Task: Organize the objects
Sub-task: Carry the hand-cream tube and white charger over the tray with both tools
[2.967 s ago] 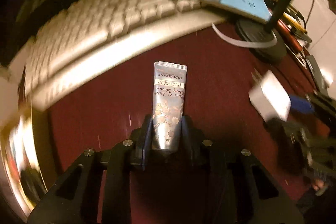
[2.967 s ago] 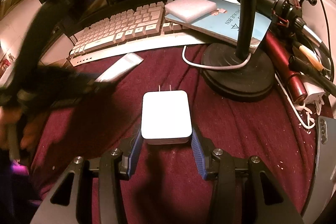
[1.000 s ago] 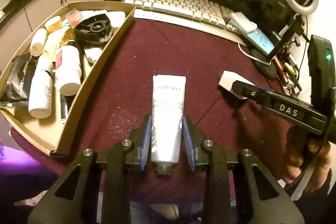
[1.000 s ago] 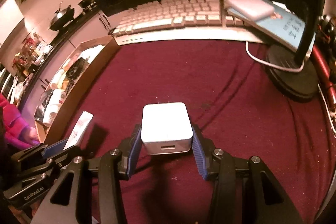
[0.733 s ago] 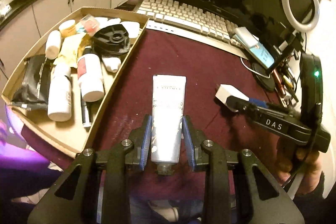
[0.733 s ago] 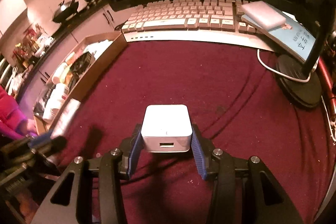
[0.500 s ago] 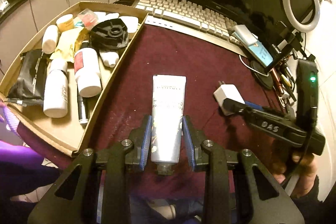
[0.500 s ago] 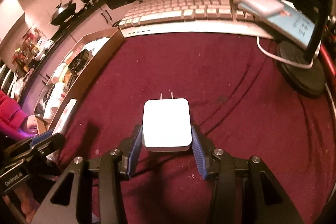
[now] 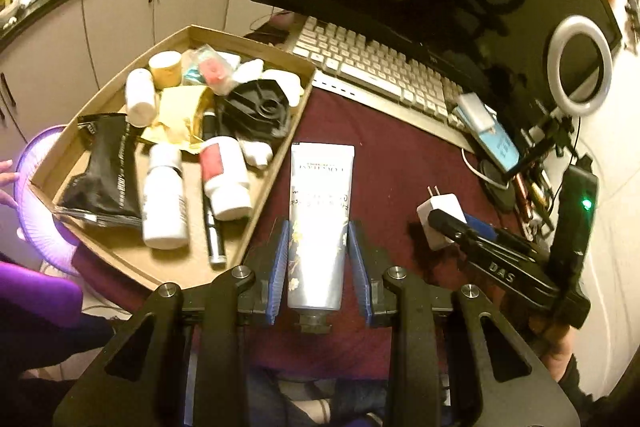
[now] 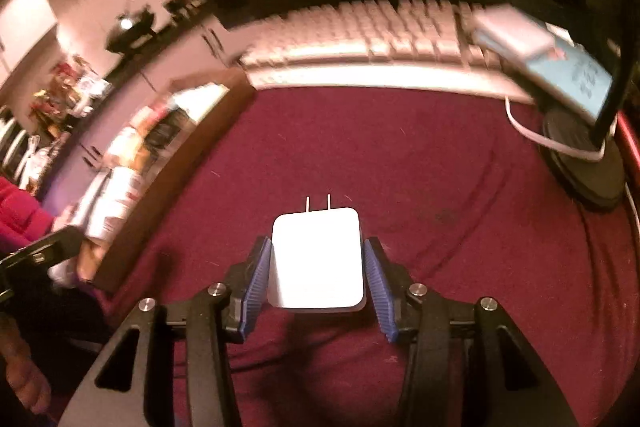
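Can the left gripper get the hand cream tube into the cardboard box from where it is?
Probably yes. The left gripper holds the tube just beside the open-topped cardboard box, with nothing between them. The box is crowded, though bare floor shows at its near end.

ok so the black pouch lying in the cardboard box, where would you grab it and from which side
Likely best at the black pouch's near sealed edge, coming from above on the open front-left of the cardboard box. It lies flat, so a thin edge suits two fingers, and the white bottle crowds its right side. Both the left gripper and right gripper are occupied now.
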### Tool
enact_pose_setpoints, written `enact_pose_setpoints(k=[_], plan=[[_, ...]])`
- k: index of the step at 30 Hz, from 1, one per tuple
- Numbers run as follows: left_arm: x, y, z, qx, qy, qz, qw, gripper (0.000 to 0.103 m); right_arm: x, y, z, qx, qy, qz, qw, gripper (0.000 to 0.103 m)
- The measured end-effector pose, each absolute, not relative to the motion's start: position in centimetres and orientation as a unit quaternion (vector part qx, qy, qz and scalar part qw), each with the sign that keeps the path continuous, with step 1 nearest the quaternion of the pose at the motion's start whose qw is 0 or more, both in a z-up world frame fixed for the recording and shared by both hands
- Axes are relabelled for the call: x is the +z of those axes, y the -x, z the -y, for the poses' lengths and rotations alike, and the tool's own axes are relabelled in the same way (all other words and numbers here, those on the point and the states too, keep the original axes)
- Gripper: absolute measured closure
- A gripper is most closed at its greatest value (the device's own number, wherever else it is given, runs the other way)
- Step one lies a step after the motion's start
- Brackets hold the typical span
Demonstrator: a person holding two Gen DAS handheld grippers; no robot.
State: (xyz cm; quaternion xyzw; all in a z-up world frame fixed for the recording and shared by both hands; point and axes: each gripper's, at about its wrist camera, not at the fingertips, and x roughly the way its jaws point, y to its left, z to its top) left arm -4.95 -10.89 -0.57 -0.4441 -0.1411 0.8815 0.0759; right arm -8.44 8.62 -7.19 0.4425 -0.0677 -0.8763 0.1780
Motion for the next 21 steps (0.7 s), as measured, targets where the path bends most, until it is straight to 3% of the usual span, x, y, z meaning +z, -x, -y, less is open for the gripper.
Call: enact_pose_setpoints(k=[21], plan=[[-1.1, 9.5, 20.7, 0.882, 0.435, 0.178, 0.005, 0.074, -2.9, 15.3, 2.5, -0.866, -0.414, 0.053, 0.276, 0.056]])
